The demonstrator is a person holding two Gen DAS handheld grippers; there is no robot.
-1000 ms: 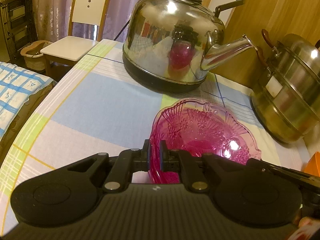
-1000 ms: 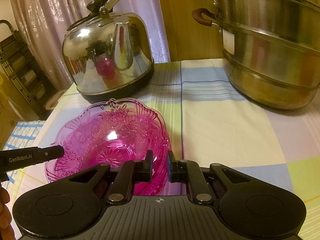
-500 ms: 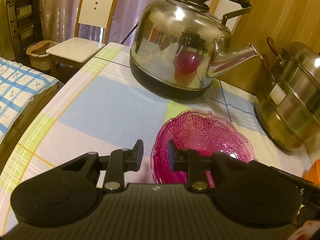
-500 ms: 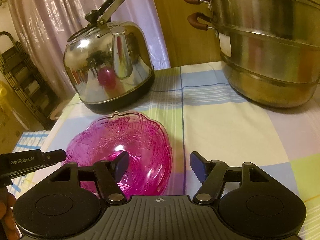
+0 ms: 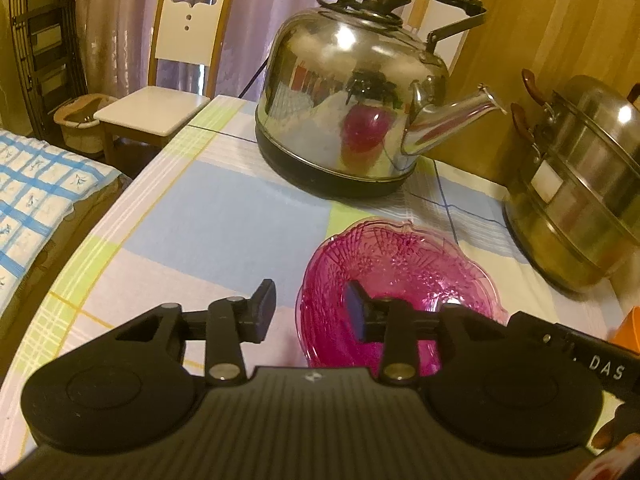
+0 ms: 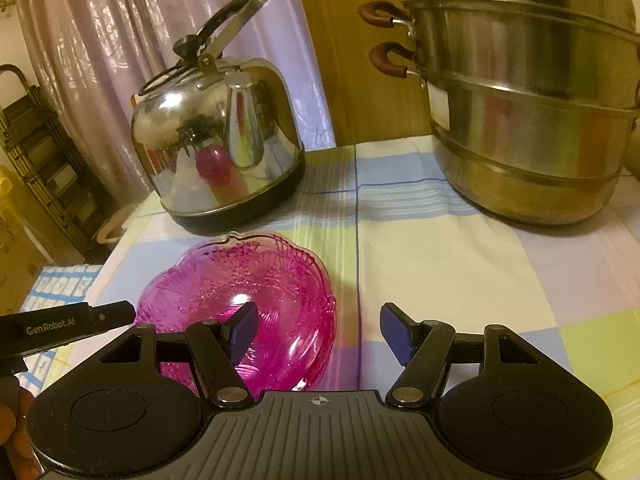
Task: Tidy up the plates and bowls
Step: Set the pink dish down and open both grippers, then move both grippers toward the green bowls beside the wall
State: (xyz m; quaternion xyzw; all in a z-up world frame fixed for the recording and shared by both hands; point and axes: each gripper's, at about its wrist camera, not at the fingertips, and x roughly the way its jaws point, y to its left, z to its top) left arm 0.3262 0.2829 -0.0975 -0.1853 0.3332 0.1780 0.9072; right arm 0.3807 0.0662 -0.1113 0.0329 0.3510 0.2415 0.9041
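Chair (image 5: 160,92) shows only from left wrist; pink bowl (image 6: 248,300) in both.

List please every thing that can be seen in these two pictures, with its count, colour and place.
bowl: 1, pink patterned glass, on the tablecloth, near both grippers
kettle: 1, shiny steel with black base and handle, behind the bowl
steamer pot: 1, steel, stacked tiers with brown handles, far right of the table
tablecloth: 1, checked in blue, green, cream and lilac, covering the table
chair: 1, white and wood, beyond the table's far left corner
curtain: lilac, behind the table
basket: 1, beige, on the floor beside the chair
left gripper: 1, black, jaws opening, bowl rim between them, pads not pressing it
right gripper: 1, black, open, bowl's edge between its jaws, untouched
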